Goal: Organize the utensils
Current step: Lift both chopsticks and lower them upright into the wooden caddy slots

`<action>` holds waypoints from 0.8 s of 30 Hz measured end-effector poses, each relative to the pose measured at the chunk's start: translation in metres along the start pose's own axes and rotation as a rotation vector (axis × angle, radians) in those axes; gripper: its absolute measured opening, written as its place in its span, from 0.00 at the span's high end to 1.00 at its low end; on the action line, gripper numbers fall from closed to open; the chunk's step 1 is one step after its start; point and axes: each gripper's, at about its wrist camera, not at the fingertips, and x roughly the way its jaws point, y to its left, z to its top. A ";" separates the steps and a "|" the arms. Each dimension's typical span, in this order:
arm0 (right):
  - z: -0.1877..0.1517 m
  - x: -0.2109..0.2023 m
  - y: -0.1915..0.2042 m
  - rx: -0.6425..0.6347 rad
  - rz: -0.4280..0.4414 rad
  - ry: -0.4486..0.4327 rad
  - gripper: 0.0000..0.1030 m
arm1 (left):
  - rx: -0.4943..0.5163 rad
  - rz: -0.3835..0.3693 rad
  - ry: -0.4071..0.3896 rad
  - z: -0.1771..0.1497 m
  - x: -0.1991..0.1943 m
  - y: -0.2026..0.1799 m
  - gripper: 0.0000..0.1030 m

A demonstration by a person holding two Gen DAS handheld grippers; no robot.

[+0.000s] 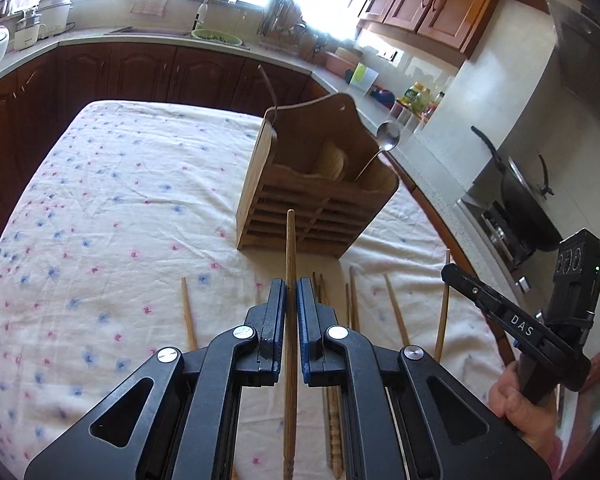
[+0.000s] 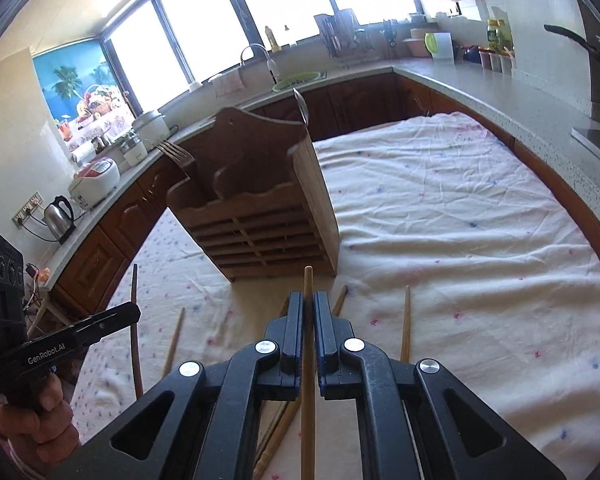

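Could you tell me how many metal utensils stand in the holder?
2: a fork at the left end of the holder, a spoon at the right; others may be hidden inside.

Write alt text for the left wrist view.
The left gripper is shut on a wooden chopstick that points toward a wooden utensil holder on a flowered tablecloth. More chopsticks lie loose on the cloth, and a spoon stands in the holder.

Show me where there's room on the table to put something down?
The flowered cloth left of the wooden holder is bare, and so is the cloth on the holder's other side. It's crowded in front of the holder, where loose chopsticks lie.
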 end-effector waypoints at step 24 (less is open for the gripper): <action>0.052 -0.081 0.017 -0.032 0.054 -0.253 0.95 | 0.019 -0.035 -0.172 0.036 -0.059 -0.016 0.95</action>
